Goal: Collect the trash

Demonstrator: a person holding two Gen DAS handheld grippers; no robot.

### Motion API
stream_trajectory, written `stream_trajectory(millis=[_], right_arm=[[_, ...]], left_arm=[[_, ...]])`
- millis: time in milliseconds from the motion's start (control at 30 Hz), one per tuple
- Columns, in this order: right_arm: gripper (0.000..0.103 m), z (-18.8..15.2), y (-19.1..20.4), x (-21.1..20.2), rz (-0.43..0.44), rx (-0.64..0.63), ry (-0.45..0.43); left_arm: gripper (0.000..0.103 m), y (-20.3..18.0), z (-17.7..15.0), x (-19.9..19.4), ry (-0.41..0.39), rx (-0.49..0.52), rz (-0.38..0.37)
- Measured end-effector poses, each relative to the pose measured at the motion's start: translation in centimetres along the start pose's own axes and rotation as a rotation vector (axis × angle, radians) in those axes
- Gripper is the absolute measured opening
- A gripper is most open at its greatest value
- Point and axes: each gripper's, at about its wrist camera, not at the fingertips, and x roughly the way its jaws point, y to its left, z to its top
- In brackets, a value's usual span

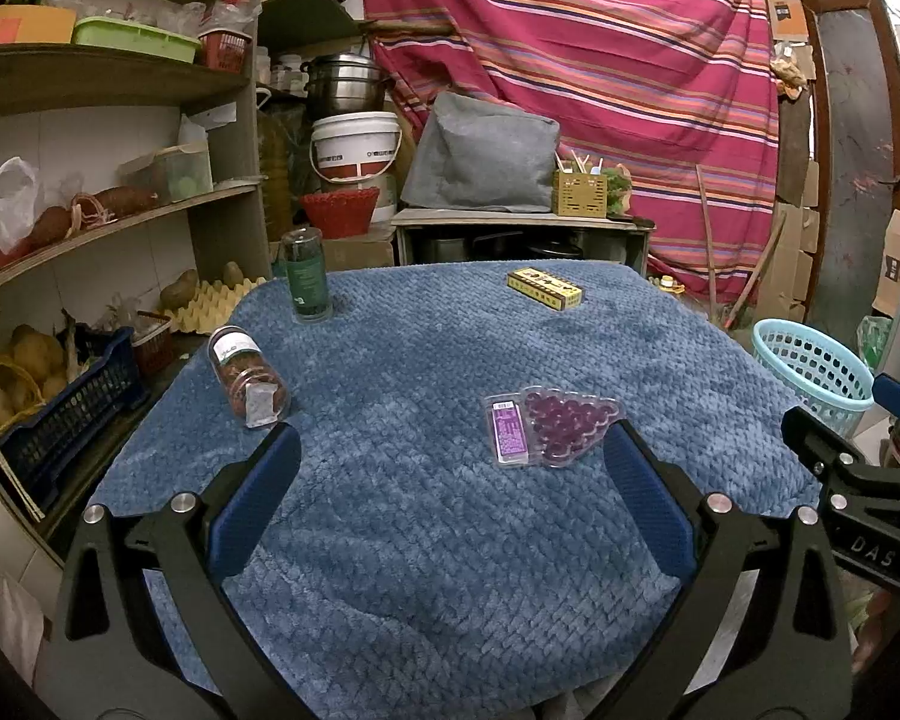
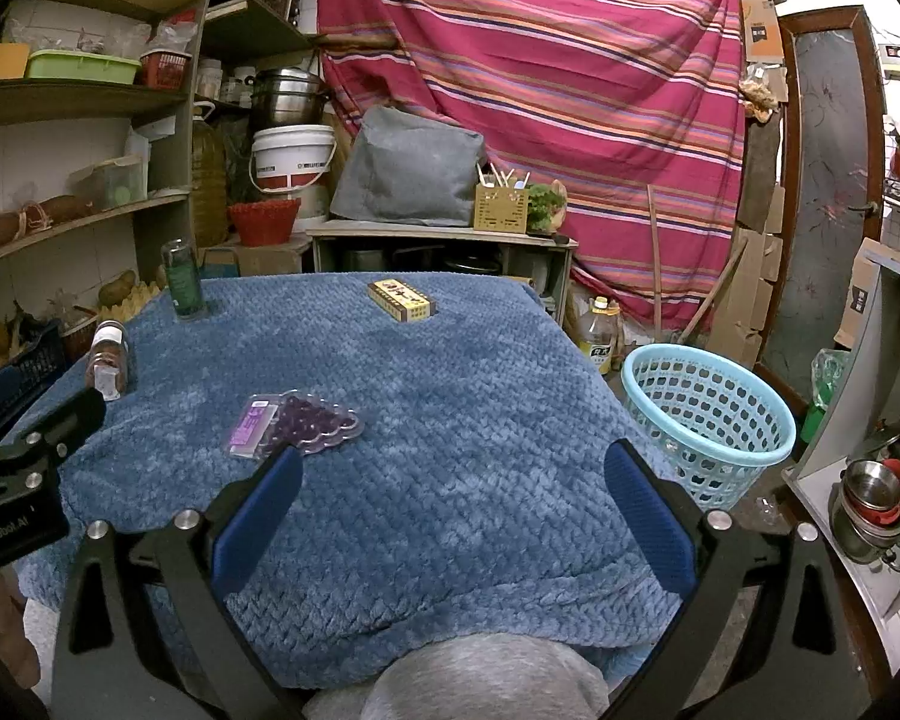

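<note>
Your left gripper [image 1: 450, 456] and right gripper [image 2: 453, 462] both hang released above the near edge of the blue blanket [image 1: 420, 540], jaws spread wide and holding nothing. Just beyond your left fingertips lies the purple blister pack [image 1: 549, 427], flat on the cloth. Farther left a clear jar [image 1: 247, 381] lies on its side; behind it a green bottle [image 1: 308, 283] stands upright. At the far edge rests a yellow box [image 1: 546, 288]. The light-blue basket [image 2: 707, 420] sits off the table's right side.

left gripper [image 1: 450, 462]: jaws wide apart, holding nothing | right gripper [image 2: 453, 465]: jaws wide apart, holding nothing
</note>
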Motion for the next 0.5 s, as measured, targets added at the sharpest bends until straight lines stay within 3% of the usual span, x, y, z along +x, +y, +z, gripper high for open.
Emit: stream_trajectory(millis=[500], right_arm=[[0.098,0.00,0.05,0.01,-0.001,-0.001,-0.003]], left_arm=[[0.098,0.09,0.01,-0.04,-0.001,-0.002,0.001]])
